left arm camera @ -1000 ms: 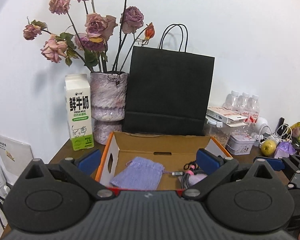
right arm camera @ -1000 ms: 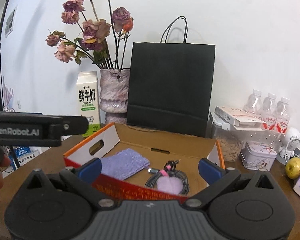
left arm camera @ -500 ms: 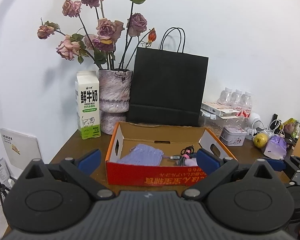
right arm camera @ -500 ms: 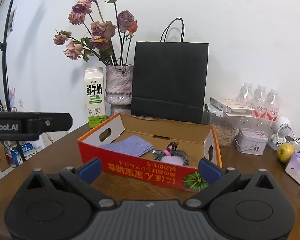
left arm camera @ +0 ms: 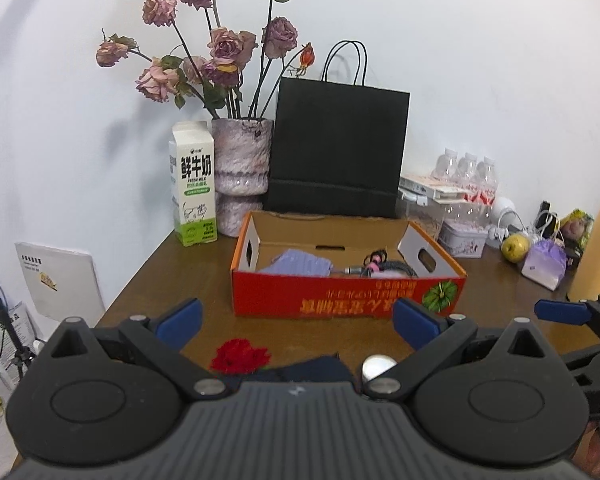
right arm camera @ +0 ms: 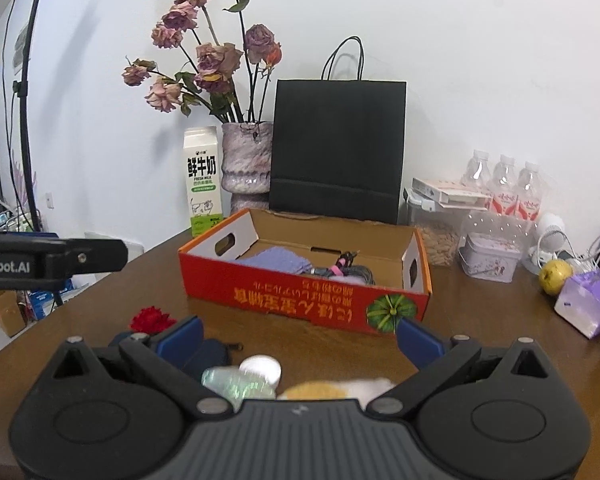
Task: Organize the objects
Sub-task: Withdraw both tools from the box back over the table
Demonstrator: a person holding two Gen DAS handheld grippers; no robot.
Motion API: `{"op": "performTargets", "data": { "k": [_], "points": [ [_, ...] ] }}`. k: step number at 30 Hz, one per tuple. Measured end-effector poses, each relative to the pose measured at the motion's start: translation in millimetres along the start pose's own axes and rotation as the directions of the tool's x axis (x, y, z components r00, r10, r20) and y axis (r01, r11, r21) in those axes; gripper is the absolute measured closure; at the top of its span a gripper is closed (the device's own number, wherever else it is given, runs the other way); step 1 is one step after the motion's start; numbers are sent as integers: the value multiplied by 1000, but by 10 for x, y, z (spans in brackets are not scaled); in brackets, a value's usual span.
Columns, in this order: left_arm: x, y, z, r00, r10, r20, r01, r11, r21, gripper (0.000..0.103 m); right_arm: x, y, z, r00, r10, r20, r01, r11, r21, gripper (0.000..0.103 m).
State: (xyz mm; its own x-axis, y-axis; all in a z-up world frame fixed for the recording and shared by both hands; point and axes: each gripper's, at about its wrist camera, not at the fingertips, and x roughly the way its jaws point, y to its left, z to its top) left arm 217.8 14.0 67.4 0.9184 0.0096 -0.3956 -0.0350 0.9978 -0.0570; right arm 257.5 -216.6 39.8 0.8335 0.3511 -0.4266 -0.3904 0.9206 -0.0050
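Note:
An orange cardboard box [left arm camera: 340, 300] [right arm camera: 300, 300] stands mid-table, holding a purple pouch [left arm camera: 298, 267] [right arm camera: 276, 259] and a coiled cable with a pink tie [left arm camera: 384, 266] [right arm camera: 346, 268]. My left gripper [left arm camera: 298, 318] is open, held back from the box, above a red fabric flower [left arm camera: 240, 356], a dark blue pouch [left arm camera: 308, 368] and a small white round thing [left arm camera: 378, 365]. My right gripper [right arm camera: 298, 338] is open too. Under it lie the red flower [right arm camera: 151, 319], the dark pouch [right arm camera: 212, 354], a shiny white-capped item [right arm camera: 256, 374] and a yellow-white soft thing [right arm camera: 336, 388].
Behind the box stand a black paper bag [left arm camera: 338, 152], a vase of dried roses [left arm camera: 240, 168] and a milk carton [left arm camera: 192, 192]. Right of it are bottles [right arm camera: 504, 184], a tin [right arm camera: 488, 256], an apple [right arm camera: 554, 276] and a purple packet [right arm camera: 586, 300]. The left gripper's body [right arm camera: 48, 262] juts in at the left.
Both grippers have pulled back and away from the box. The loose items on the near table have come into view beneath them. Both stay open.

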Motion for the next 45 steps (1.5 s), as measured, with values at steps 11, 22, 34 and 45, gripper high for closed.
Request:
{"op": "performTargets", "data": {
  "k": [11,22,34,45],
  "points": [
    [-510,36,-416,999,18,-43,-18,1000,7,0,-509,49,-440,999,0,-36,0,1000,12,0],
    [-995,30,-895,995,28,-92,-26,999,22,0,-1023,212,-867,998,1,-66,-1,1000,7,0],
    [-1199,75,-1388,982,19,-189,-17,1000,10,0,-1348,373,-1267,993,-16,-117,17,1000,10,0],
    [-1075,-64,-1542,977,66,-205,-61,998,35,0,-1361,365,-1471,988,-19,-156,23,999,26,0]
  ]
}}
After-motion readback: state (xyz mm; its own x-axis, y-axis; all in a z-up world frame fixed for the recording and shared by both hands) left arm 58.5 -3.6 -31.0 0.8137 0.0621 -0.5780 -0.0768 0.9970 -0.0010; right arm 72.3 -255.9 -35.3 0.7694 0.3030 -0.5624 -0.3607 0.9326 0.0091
